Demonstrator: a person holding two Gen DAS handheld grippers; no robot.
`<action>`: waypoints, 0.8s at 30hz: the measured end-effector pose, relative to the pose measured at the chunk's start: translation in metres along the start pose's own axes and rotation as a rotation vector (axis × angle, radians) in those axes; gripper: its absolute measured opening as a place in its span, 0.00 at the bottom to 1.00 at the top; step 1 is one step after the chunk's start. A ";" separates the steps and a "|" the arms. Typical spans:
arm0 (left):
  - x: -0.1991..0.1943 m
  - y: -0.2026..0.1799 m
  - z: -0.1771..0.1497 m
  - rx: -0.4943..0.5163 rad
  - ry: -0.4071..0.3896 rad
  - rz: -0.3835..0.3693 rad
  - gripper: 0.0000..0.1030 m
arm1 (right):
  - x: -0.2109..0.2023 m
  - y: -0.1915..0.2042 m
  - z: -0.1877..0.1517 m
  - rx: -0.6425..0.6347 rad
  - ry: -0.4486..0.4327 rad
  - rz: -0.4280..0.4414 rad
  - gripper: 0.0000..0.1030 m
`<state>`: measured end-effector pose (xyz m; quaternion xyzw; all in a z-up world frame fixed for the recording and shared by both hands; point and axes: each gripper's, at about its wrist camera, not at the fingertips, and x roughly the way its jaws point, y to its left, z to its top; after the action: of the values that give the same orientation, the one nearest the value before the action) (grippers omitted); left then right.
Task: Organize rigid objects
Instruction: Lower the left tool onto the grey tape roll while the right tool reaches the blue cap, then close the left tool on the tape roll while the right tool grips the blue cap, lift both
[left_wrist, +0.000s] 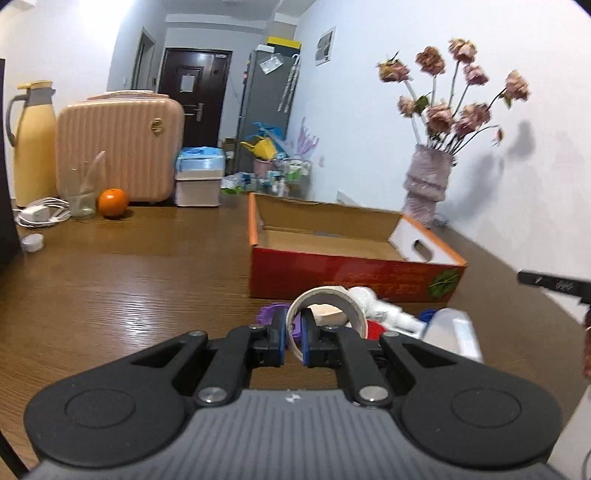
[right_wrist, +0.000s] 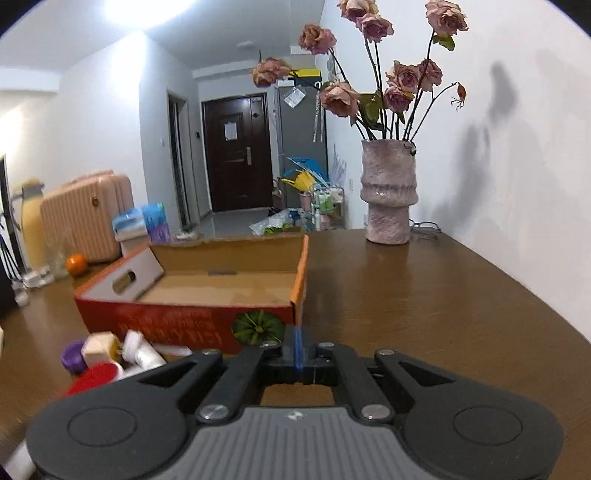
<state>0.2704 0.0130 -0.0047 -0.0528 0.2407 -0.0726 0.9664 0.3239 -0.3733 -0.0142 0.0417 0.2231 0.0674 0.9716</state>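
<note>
Left tool (left_wrist: 293, 341) pinches tape roll (left_wrist: 327, 308) wall; box (left_wrist: 354, 273) lies just ahead. Right tool (right_wrist: 298, 350) closed, empty.

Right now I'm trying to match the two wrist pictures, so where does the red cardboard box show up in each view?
Left wrist view: the red cardboard box sits right of centre, open, just beyond the tape roll held by the left hand-held gripper.
Right wrist view: the box lies left of centre, just beyond the right hand-held gripper.
Shared landmark: the pink vase of dried roses.
</note>
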 end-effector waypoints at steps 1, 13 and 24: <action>0.004 0.003 0.000 -0.005 0.016 0.010 0.08 | 0.000 0.004 0.000 -0.014 0.002 0.009 0.00; 0.052 0.017 -0.034 0.038 0.156 0.009 0.13 | 0.022 0.026 -0.013 -0.046 0.051 0.065 0.32; 0.057 0.014 -0.030 0.061 0.141 -0.035 0.69 | 0.079 0.030 -0.032 0.007 0.188 0.171 0.46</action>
<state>0.3078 0.0157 -0.0594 -0.0222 0.3047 -0.1004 0.9469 0.3765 -0.3302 -0.0731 0.0576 0.3091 0.1527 0.9369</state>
